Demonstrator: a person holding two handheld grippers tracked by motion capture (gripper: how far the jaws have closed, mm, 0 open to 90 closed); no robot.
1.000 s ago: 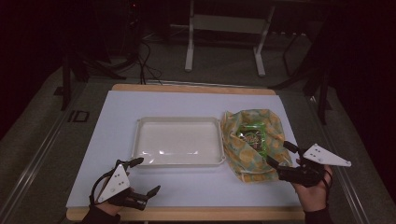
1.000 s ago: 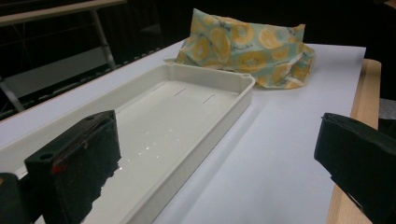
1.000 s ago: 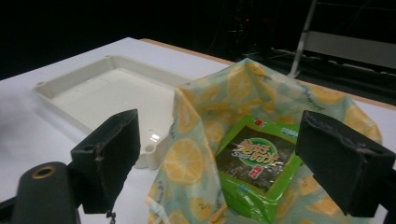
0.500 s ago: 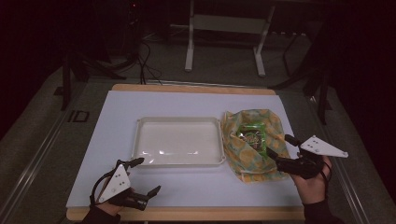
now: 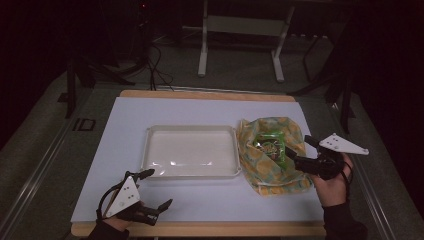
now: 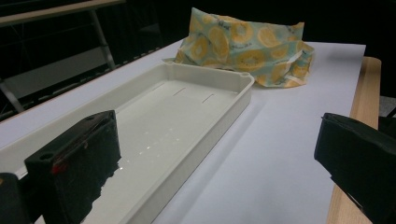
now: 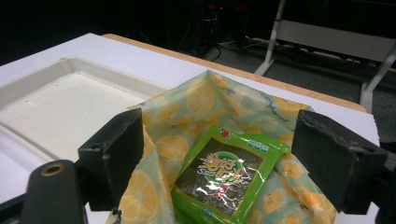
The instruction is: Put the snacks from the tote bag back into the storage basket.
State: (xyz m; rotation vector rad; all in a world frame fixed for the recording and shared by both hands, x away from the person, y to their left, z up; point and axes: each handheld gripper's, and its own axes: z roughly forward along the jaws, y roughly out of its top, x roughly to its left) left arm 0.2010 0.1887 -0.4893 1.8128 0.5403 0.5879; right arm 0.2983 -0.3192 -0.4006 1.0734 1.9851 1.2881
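Observation:
A white tray (image 5: 190, 128) lies empty in the middle of the white mat. To its right a lemon-print cloth (image 5: 260, 176) lies opened up, with a green seaweed snack packet (image 5: 268, 146) on it. My right gripper (image 5: 299, 150) hovers open over the cloth's right side, its jaws set wide either side of the packet (image 7: 224, 175) without touching it. The cloth (image 7: 196, 100) folds up around the packet. My left gripper (image 5: 156, 189) stands open near the front left edge, holding nothing, in front of the tray (image 6: 205, 95); the cloth (image 6: 243, 42) bunches beyond it.
The white mat (image 5: 200, 111) covers a wooden table whose rim (image 5: 210, 229) shows at the front. Beyond the far edge stand a metal frame (image 5: 240, 30) and cables on a dark floor. Bare mat lies left of and in front of the tray.
My right gripper has moved forward, away from the person, farther over the cloth and closer to the packet. The left gripper has stayed put.

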